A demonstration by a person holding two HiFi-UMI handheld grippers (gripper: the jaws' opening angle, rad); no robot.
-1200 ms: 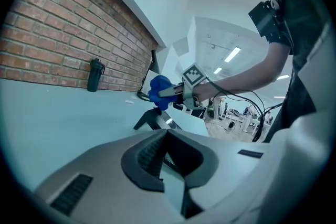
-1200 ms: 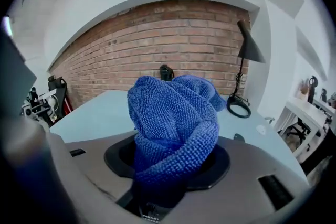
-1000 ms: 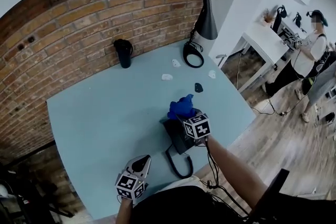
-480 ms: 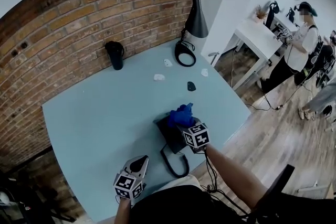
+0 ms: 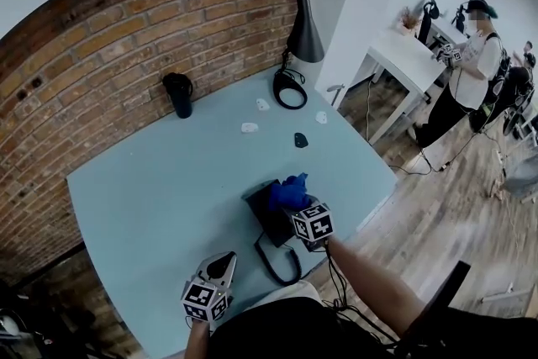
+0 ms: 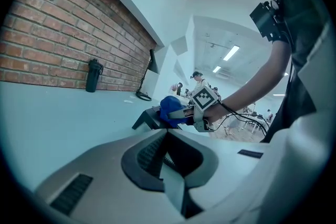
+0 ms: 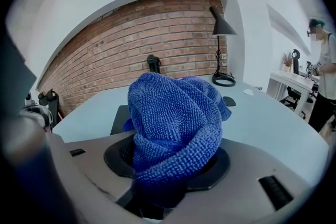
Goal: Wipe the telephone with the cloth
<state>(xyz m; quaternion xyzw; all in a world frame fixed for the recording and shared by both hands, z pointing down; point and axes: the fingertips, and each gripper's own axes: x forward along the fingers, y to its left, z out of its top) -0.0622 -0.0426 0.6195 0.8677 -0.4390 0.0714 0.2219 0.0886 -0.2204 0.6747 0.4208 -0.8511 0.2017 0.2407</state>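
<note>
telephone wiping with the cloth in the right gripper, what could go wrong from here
The left gripper sits apart from the telephone, so nothing steadies it. Strokes from the right gripper might slide it toward the near edge of the table. The coiled cord loops close by and could snag. The cloth is a loose bunch and may slip out.

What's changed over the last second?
The right gripper, shut on the cloth, drew it slightly back toward the person across the telephone. The left gripper stayed by the table's near edge, shut and empty.
</note>
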